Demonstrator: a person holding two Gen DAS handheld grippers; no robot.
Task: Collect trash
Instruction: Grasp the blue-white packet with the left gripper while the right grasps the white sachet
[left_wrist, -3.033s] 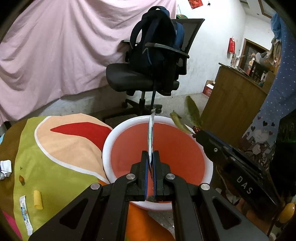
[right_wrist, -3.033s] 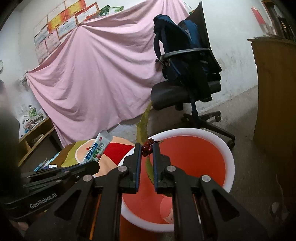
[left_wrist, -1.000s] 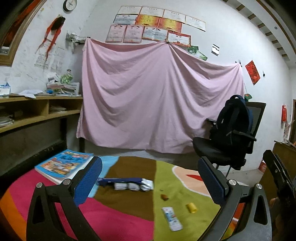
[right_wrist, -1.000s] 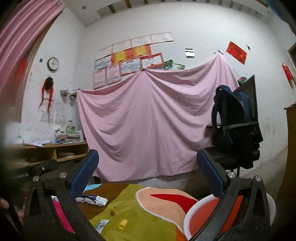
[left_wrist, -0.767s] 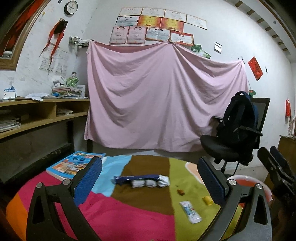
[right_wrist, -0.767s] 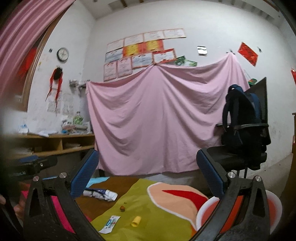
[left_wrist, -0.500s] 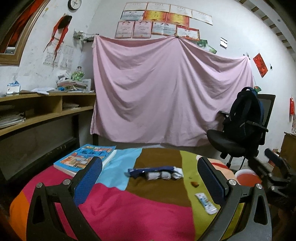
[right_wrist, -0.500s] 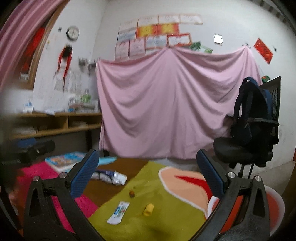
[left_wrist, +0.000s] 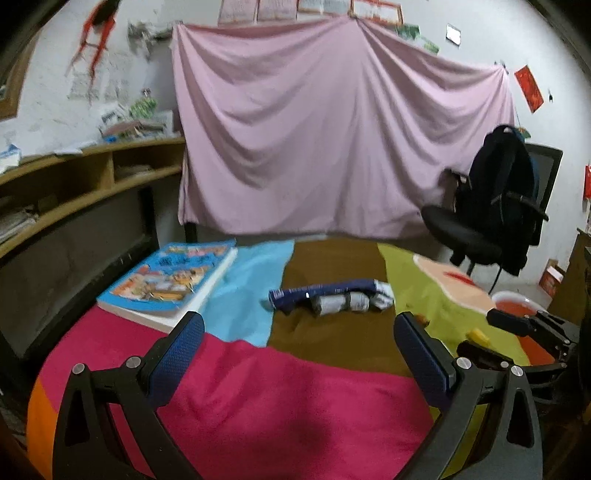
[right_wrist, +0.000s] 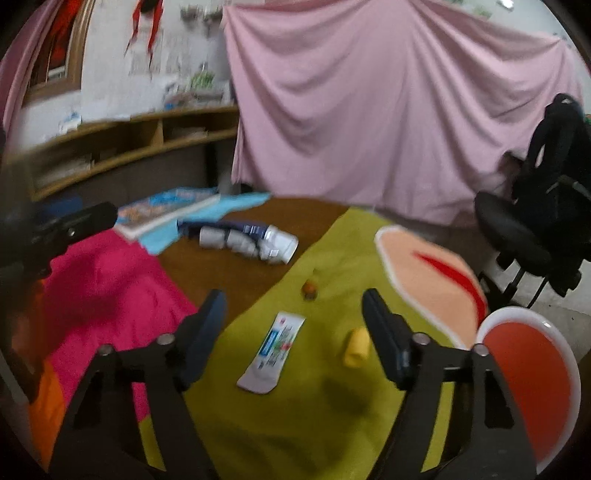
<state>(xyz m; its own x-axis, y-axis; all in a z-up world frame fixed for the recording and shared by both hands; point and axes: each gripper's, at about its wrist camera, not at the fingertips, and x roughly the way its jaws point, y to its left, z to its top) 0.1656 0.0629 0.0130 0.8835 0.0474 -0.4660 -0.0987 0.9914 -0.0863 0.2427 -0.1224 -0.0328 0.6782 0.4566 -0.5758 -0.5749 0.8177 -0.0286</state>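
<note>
Flat wrapper lies on the green patch of the surface, yellow scrap just right of it, small brown bit beyond. We hover our right gripper over the wrapper, jaws closing but nothing between them yet, probably lining up the pick. Our left gripper is spread, empty, facing the crumpled bundle. Basin sits off the right edge, near: short carry. Book far left, well apart; room around the wrapper is open.

bare cloth lies open around the flat wrapper
</note>
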